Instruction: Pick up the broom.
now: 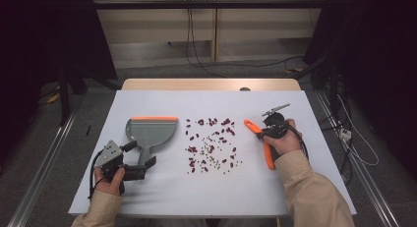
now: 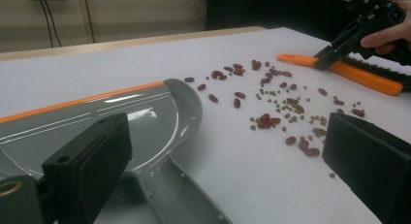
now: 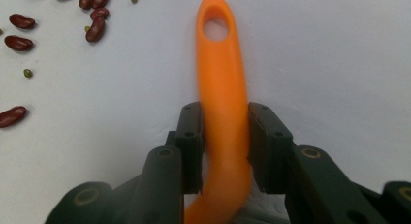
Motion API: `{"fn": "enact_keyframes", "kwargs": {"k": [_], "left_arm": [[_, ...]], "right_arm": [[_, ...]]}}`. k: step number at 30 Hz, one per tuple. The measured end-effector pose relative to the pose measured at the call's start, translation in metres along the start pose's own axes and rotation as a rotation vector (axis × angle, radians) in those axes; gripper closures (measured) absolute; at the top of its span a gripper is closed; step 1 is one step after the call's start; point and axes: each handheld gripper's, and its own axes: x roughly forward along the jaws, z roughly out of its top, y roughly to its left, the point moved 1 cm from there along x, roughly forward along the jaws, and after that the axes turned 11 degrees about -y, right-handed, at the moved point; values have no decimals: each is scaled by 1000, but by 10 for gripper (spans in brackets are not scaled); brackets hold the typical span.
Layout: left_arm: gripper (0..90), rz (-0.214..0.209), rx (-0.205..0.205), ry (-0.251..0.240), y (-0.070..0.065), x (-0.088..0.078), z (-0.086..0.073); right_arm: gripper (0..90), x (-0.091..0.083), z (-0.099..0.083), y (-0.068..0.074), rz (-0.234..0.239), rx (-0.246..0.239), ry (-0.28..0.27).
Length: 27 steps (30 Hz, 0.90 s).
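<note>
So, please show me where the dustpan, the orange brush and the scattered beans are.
dustpan (image 1: 150, 131): high view, middle of its grey tray.
orange brush (image 3: 222, 83): right gripper view, on the handle below its hanging hole.
scattered beans (image 1: 211, 143): high view, centre of the spread on the white board.

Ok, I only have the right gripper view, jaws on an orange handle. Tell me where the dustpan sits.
Observer: The dustpan lies left of the beans, its orange edge at the far end.
Operator: Report the other hand.
Observer: The left hand-held gripper is open, jaws either side of the dustpan's handle.
Operator: Describe what I'm holding.
Observer: A brush; dark bristles run along it beside the right hand.
</note>
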Motion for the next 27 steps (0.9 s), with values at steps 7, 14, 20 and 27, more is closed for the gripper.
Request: {"fn": "enact_keyframes", "kwargs": {"k": [7,14,20,27], "left_arm": [[35,1,4,0,0,0,0],[35,-3,2,3,-1,0,0],[35,-4,3,8,0,1,0],[35,-5,3,5,-1,0,0]], "right_arm": [[727,-10,2,-2,35,76,-74],[720,-11,4,-6,12,72,-80],[701,-8,-2,-9,-17,51,-66],[582,-13,-8,-5,-66,95,11]]}}
